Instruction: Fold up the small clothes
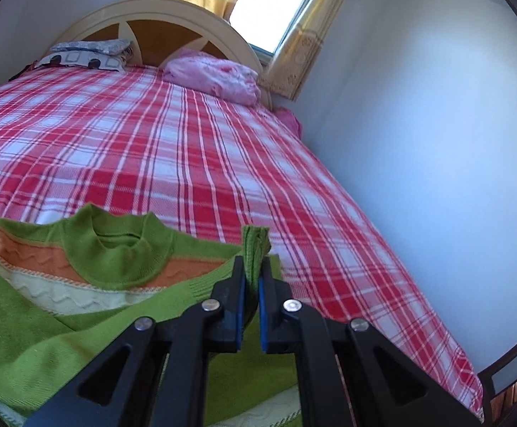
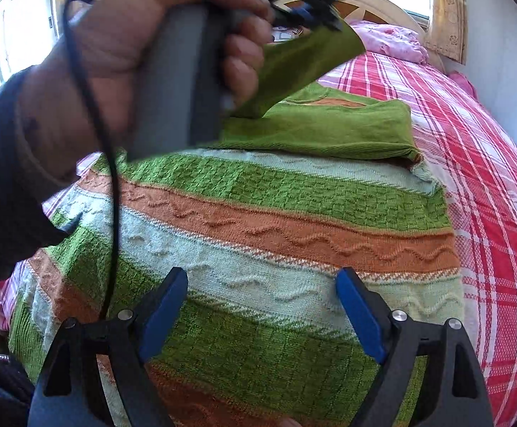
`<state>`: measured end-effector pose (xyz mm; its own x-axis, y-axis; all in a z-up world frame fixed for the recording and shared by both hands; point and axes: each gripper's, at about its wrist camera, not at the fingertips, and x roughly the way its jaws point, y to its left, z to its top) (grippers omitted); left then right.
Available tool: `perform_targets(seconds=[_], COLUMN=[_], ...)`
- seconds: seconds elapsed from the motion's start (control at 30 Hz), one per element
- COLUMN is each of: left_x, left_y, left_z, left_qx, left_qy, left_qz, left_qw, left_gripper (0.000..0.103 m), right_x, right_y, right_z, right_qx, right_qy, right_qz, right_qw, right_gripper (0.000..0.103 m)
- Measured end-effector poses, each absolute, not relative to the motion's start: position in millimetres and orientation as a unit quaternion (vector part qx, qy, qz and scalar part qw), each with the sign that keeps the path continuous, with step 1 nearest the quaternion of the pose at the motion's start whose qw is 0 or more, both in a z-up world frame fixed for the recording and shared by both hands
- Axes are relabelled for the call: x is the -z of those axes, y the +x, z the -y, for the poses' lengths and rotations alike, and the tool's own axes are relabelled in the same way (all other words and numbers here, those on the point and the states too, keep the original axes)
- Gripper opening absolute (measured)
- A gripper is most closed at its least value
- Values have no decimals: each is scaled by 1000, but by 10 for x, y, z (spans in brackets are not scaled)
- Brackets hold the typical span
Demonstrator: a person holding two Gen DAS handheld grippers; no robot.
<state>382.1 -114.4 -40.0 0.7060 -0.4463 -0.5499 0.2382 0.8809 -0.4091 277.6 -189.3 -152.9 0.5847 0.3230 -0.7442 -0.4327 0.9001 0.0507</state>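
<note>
L claw (image 1: pixel 253 267) clamped on sleeve cuff of green/orange/mint striped knit sweater (image 2: pixel 258 220) | R claw (image 2: pixel 262 281) wide open, empty, above sweater body | R view only: hand (image 2: pixel 123 53) on L tool | L view only: sweater's neck

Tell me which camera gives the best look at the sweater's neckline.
The left wrist view. The green collar of the striped sweater faces the camera there, its round opening clear, beside the left gripper shut on a green sleeve cuff. In the right wrist view only a sliver of the collar shows, behind the lifted sleeve and the hand.
</note>
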Motion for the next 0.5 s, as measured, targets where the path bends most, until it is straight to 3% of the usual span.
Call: perform_targets(seconds=[0.1, 0.2, 0.33, 0.5], left_x=[486, 507, 453, 395], left_y=[3874, 3830, 3710, 3467], left_z=[1219, 1239, 1175, 832], left_qx=[200, 216, 215, 196], left_qy=[-149, -141, -119, -77], left_qz=[-364, -379, -379, -364], left_qw=[897, 889, 892, 907], left_gripper=[9, 25, 66, 71], right_x=[1533, 1536, 1545, 1538], right_y=[2775, 2768, 2761, 2763], right_z=[1897, 1890, 1867, 1862], right_qx=[-216, -217, -219, -219], right_qy=[-64, -64, -69, -70], right_qz=[-404, -405, -407, -406], right_qw=[887, 886, 884, 884], right_gripper=[87, 88, 91, 91])
